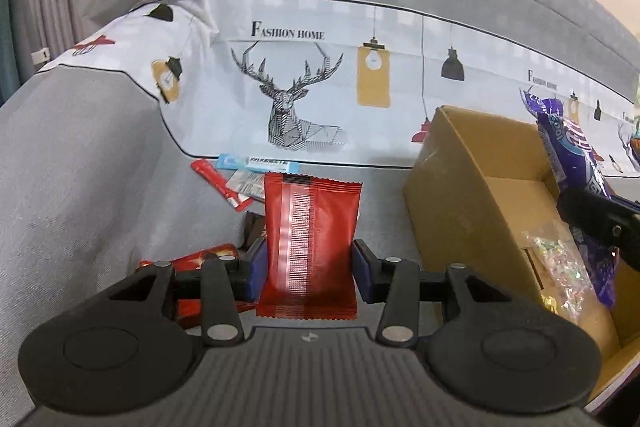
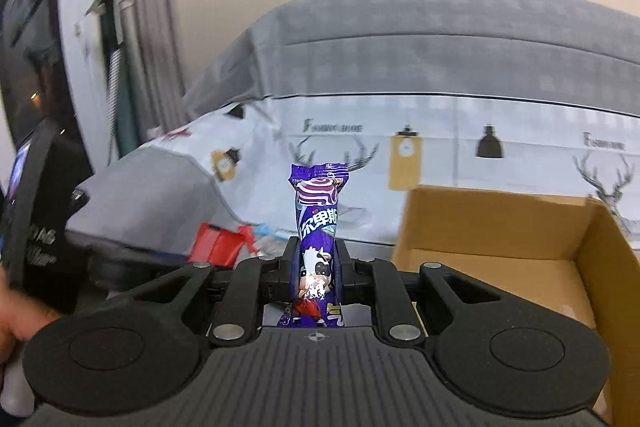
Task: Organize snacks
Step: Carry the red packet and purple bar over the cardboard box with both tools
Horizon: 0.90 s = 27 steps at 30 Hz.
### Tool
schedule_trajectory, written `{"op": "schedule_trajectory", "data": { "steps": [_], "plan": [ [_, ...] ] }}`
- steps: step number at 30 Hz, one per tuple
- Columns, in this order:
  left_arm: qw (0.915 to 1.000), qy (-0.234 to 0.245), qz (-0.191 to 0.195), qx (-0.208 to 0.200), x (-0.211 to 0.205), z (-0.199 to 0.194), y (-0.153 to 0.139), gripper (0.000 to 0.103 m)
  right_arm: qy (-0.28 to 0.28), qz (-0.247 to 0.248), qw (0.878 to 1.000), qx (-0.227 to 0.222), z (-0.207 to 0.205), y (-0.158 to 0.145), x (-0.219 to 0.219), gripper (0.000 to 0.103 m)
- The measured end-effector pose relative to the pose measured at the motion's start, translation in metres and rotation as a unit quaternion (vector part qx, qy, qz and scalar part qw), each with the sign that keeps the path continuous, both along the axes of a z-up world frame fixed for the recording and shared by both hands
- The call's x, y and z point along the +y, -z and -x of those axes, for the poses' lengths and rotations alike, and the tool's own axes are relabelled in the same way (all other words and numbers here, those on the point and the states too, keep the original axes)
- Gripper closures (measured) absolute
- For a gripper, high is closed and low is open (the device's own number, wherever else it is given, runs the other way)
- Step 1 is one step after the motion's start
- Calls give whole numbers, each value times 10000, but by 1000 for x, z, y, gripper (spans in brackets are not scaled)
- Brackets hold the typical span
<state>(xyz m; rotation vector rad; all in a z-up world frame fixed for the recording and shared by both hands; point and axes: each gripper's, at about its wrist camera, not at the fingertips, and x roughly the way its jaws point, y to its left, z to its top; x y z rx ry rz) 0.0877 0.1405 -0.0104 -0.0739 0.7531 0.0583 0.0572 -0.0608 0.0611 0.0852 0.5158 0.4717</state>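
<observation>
My left gripper (image 1: 307,259) is shut on a red snack packet (image 1: 311,227) and holds it upright above the grey couch seat, left of the open cardboard box (image 1: 452,187). My right gripper (image 2: 316,263) is shut on a purple snack packet (image 2: 318,227) with a cartoon cow, held upright just left of the box (image 2: 500,223). In the left wrist view the purple packet (image 1: 568,155) and the right gripper (image 1: 600,223) hang over the box. A clear bag of shiny sweets (image 1: 560,267) lies inside the box.
Several loose snacks lie on the couch seat: a red stick packet (image 1: 218,183), a blue-and-white packet (image 1: 260,163), a dark packet (image 1: 254,223) and a red box (image 1: 200,255). A printed deer cover (image 1: 296,107) drapes the backrest. The left gripper's body (image 2: 40,223) is at the right wrist view's left.
</observation>
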Motion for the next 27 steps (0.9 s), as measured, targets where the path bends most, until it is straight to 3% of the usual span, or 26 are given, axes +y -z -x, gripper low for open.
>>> {"op": "schedule_trajectory", "data": {
  "steps": [18, 23, 27],
  "plan": [
    [9988, 298, 52, -390, -23, -8, -4, 54, 622, 90, 9979, -123, -7, 7, -35, 85],
    [9952, 574, 215, -767, -35, -5, -11, 54, 945, 178, 9953, -105, -11, 9, -43, 85],
    [9851, 1107, 263, -1289, -55, 5, -21, 54, 1403, 294, 9895, 172, -20, 16, -54, 85]
  ]
}}
